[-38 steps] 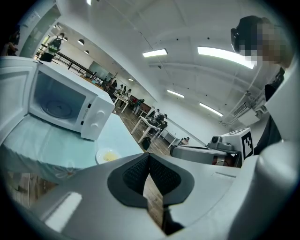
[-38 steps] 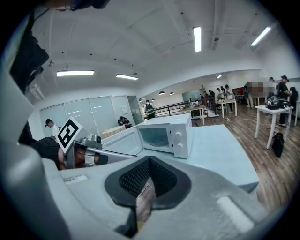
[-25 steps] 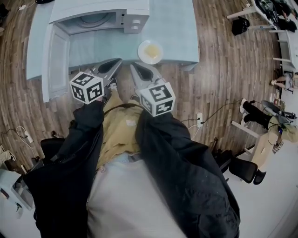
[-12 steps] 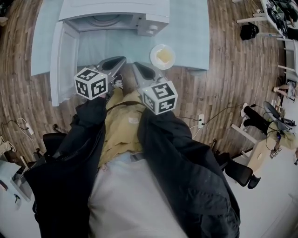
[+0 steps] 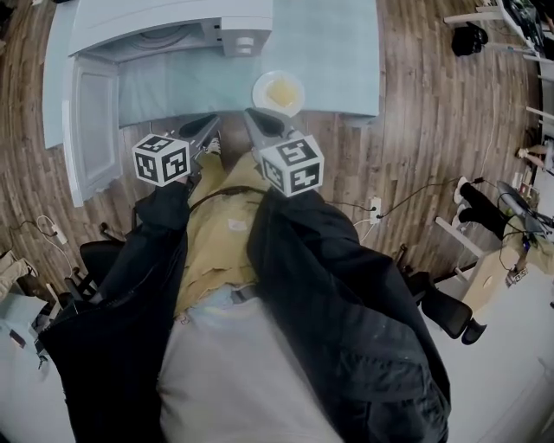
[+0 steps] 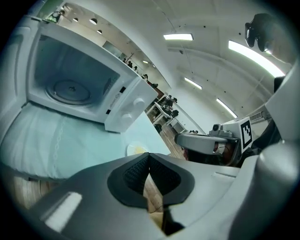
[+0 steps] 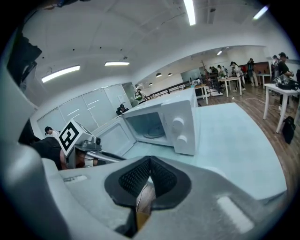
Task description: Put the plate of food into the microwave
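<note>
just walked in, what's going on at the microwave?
A person holds a gripper in each hand at the near edge of the table. The left gripper and the right gripper are both shut and empty. The plate of food sits untouched on the table, right of the microwave, whose door stands open.

Head view looks steeply down; both gripper views look low, from nearby, at the shared microwave [image 5: 164, 17]

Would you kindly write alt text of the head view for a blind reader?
Seen from above, a person holds the left gripper and right gripper, jaws shut, before a table bearing an open microwave and a plate of food.
</note>
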Tool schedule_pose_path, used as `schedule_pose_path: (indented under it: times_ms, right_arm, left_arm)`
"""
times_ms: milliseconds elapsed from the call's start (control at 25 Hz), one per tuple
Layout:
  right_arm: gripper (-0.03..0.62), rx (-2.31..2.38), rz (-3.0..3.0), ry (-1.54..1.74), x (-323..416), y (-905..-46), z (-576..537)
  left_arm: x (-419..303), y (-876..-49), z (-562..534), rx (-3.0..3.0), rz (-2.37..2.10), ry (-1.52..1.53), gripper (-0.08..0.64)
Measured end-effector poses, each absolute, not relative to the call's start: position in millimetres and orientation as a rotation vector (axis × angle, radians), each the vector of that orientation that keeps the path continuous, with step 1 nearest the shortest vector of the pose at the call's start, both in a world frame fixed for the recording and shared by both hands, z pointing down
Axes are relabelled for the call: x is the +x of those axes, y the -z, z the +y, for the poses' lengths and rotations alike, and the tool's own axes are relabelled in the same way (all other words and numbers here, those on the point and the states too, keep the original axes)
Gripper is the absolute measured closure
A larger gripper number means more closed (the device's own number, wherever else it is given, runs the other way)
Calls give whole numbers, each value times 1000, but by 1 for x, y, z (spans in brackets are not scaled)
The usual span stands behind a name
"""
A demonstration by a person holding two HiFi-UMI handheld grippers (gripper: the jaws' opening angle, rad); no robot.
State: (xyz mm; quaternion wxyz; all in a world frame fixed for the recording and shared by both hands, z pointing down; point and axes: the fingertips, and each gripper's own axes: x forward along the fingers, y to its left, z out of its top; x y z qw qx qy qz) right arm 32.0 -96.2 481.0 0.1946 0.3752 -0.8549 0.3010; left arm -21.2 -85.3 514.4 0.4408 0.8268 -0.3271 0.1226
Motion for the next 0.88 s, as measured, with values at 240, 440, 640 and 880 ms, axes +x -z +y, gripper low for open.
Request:
schedule_pose_path:
  times_ms: [240,440,640,880]
  right_arm:
    - [592,1081,-2255,-966,77,-538,-86]
    - [592,1180,-2142,-1045,105,-576,-74]
    - [592,1325,-2039,-1149,134,-608,-69]
    - [591,1384,-2006,-1237,148,-635,-67]
  left_arm:
    - [-4,-560,-69,1967,-795,-391,568]
    - [3,-585,-55,1918,-773,-454,568]
    - [12,-591,-54,1915,-747,-475,568]
    - [18,-605,-51,1905,-742,-522,568]
